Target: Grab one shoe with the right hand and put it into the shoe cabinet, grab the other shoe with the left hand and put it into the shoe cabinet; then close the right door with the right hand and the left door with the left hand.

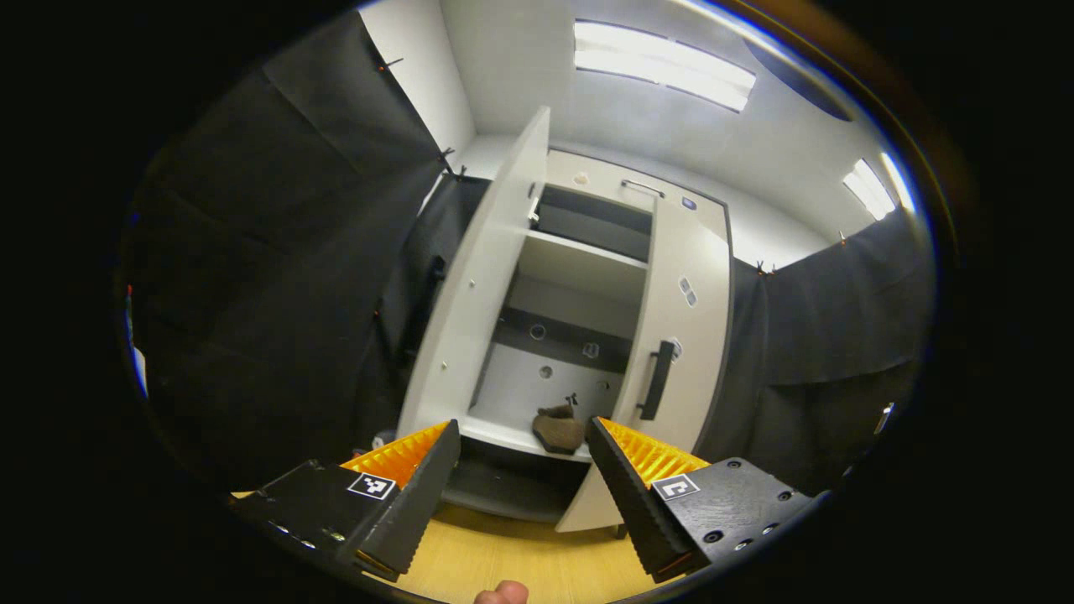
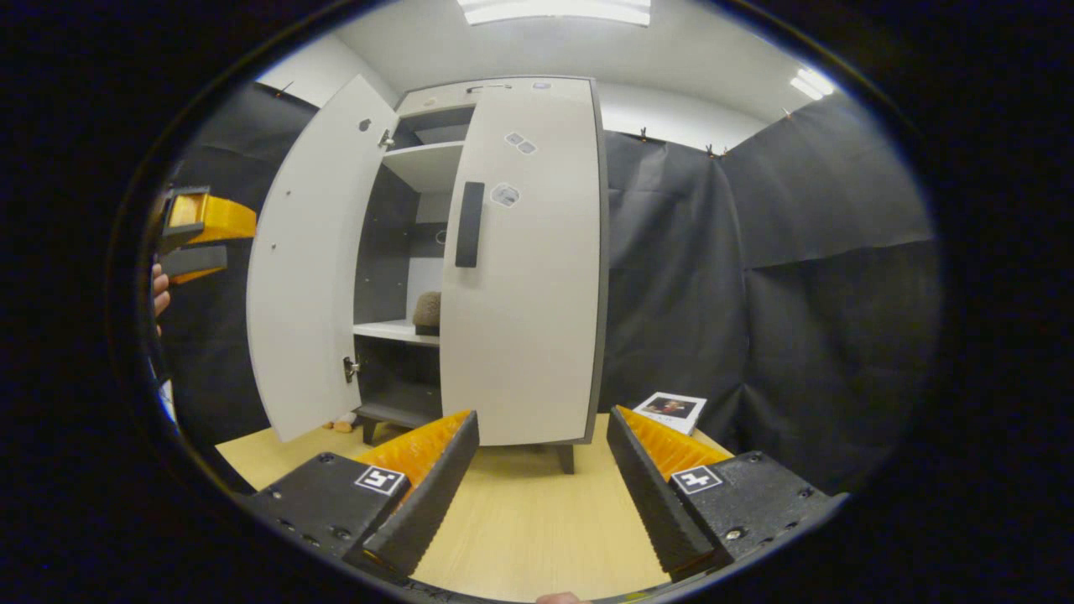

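Left gripper view. My left gripper (image 1: pixel 522 470) stands with its jaws wide and nothing between them, aimed up at the shoe cabinet (image 1: pixel 587 180). A brown shoe (image 1: pixel 559 429) sits at the front edge of the lower shelf (image 1: pixel 512 432); I cannot tell from here whether a second shoe lies with it. The left door (image 1: pixel 474 285) hangs wide open, its inner face toward me. The right door (image 1: pixel 684 335) looks shut or close to it, with its dark vertical handle (image 1: pixel 655 380) on the inner edge. Wooden floor (image 1: pixel 520 558) runs beneath the cabinet.

Right gripper view. My right gripper (image 2: pixel 541 470) is likewise spread wide and empty, low over the floor (image 2: pixel 537 520) and facing the right door (image 2: pixel 524 277), whose handle (image 2: pixel 469 224) is upright near the free edge. The shoe (image 2: pixel 427 310) shows through the gap, resting on the shelf (image 2: pixel 394 331). The left door (image 2: pixel 310 260) stands open, and the left gripper (image 2: pixel 197 231) with a hand (image 2: pixel 159 294) on it is just beyond the door's outer edge. A small booklet (image 2: pixel 670 410) lies on the floor to the right.

Handling, as I judge it. The remaining thing to move appears to be the left door: a stiff, light panel turning on hinges, with a smooth face that offers no pinch. I would push flat against its outer face near the free edge, where leverage is greatest, and ease it closed so it does not slam or catch the shoe's toe.
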A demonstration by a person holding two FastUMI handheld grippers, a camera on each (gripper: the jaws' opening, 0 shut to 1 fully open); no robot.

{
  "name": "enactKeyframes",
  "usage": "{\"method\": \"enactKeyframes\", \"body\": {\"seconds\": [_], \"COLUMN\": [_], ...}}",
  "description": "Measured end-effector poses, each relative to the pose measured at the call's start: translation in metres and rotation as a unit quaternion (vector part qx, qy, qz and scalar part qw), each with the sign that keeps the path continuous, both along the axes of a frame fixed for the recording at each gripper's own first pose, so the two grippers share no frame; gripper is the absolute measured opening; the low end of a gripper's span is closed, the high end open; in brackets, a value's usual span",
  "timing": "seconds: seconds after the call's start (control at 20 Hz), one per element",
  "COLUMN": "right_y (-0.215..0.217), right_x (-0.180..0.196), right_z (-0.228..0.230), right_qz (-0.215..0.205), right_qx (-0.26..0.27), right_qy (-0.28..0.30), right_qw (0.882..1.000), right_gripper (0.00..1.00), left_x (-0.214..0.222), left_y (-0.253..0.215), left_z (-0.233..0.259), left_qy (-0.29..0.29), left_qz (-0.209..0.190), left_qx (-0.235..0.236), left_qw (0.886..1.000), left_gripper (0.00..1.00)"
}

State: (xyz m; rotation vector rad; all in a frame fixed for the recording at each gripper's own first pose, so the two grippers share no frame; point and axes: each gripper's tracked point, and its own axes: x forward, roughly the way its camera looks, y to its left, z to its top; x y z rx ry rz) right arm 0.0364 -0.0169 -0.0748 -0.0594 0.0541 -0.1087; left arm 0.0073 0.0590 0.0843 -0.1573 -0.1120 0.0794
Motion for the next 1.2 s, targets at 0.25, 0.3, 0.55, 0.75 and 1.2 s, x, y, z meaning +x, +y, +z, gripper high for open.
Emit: {"method": "enactKeyframes", "body": {"seconds": [0.25,0.3,0.55,0.75,1.2], "right_y": [-0.007,-0.007,-0.012,-0.018,-0.015], "right_x": [0.004,0.006,0.006,0.006,0.01], "right_z": [0.012,0.014,0.025,0.026,0.017], "right_qz": [-0.005,-0.006,-0.019,-0.03,-0.025], "right_qx": [0.009,0.01,0.002,0.001,0.002], "right_qy": [-0.01,-0.01,-0.022,-0.019,-0.004], "right_qw": [1.0,1.0,1.0,0.999,1.0], "right_gripper": [1.0,1.0,1.0,1.0,1.0], "left_x": [0.013,0.018,0.063,0.077,0.092], "left_y": [0.11,0.126,0.169,0.188,0.171], "left_z": [0.026,0.025,-0.002,-0.015,-0.029], "left_qy": [-0.023,-0.02,0.014,0.023,0.044], "left_qz": [0.102,0.118,0.139,0.129,0.118], "left_qx": [0.03,0.035,0.039,0.005,0.036], "left_qw": [0.994,0.992,0.989,0.991,0.991], "left_gripper": [0.94,0.94,0.95,0.95,0.94]}}
